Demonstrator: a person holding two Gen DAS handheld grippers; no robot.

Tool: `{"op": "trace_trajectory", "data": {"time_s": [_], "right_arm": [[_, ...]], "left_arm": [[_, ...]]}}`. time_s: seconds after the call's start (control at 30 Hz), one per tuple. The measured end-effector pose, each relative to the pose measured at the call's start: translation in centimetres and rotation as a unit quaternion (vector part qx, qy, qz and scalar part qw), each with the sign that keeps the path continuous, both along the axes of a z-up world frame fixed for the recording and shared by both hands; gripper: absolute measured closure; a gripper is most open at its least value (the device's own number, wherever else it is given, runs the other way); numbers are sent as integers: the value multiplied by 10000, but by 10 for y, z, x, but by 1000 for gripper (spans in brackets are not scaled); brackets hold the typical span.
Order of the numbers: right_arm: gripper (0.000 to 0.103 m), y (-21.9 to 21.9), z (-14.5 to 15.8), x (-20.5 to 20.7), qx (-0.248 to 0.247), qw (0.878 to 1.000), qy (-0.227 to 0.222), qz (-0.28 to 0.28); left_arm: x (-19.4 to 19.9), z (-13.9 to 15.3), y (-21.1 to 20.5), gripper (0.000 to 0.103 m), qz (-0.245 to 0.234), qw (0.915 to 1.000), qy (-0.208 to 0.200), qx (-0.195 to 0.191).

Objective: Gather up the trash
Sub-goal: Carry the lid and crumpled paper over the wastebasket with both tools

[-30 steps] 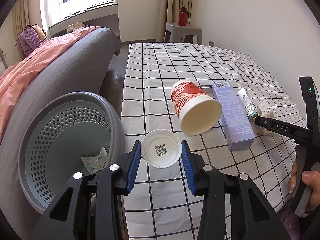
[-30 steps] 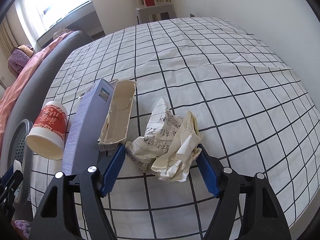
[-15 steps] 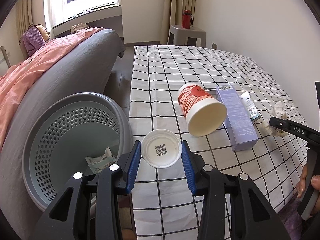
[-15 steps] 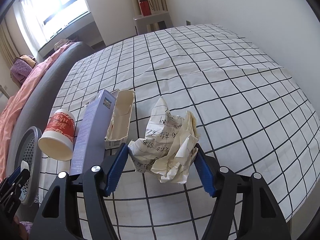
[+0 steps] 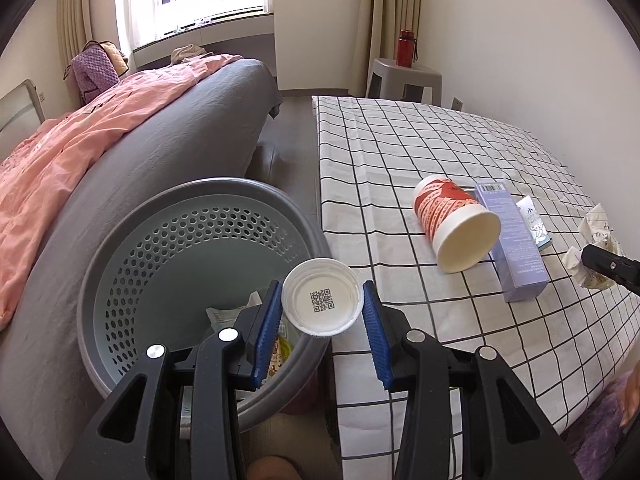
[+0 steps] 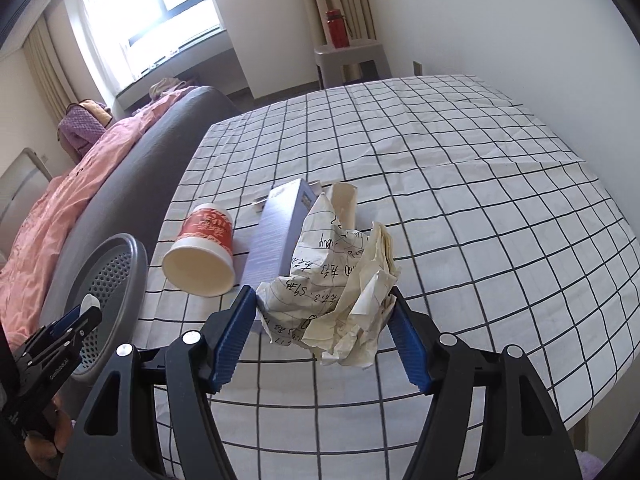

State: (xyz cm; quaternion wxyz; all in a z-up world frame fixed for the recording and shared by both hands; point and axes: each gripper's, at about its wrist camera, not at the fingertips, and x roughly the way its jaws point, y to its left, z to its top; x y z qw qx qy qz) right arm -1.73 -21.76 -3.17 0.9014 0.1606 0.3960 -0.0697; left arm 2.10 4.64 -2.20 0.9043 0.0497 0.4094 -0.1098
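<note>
Trash is held in both claws at this moment. A white lid [image 5: 322, 297], printed with a square code, is clamped between the blue pads of the left gripper [image 5: 322, 308] and is seen over the near rim of the grey perforated basket [image 5: 200, 240], which stands on the floor between the checked table [image 5: 420, 152] and the grey sofa [image 5: 168, 136]. A crumpled sheet of written paper [image 6: 336, 296] is pinched in the right gripper [image 6: 326, 314] and appears lifted clear of the tablecloth, well apart from the basket.

Part of the job can be judged as done: a few wrappers [image 5: 228, 312] are already seen lying at the bottom of the basket. Two pieces are in hand but not yet dropped. Left on the table are a red-and-white paper cup [image 5: 456, 224] on its side, a lilac carton [image 5: 512, 240] touching it, and a small open pack [image 5: 534, 220] just beside the carton. Roughly the middle of the task is suggested.
</note>
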Motion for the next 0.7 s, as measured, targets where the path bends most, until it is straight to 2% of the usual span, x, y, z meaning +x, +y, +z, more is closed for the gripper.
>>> {"op": "trace_trajectory", "data": {"time_s": [0.37, 0.7], "right_arm": [[39, 72, 22, 22, -5, 9956, -227, 907], [39, 139, 47, 62, 51, 9835, -508, 1737]], "left_arm": [[2, 15, 52, 64, 497, 9985, -21, -229], [16, 39, 94, 64, 924, 9953, -168, -216]]}}
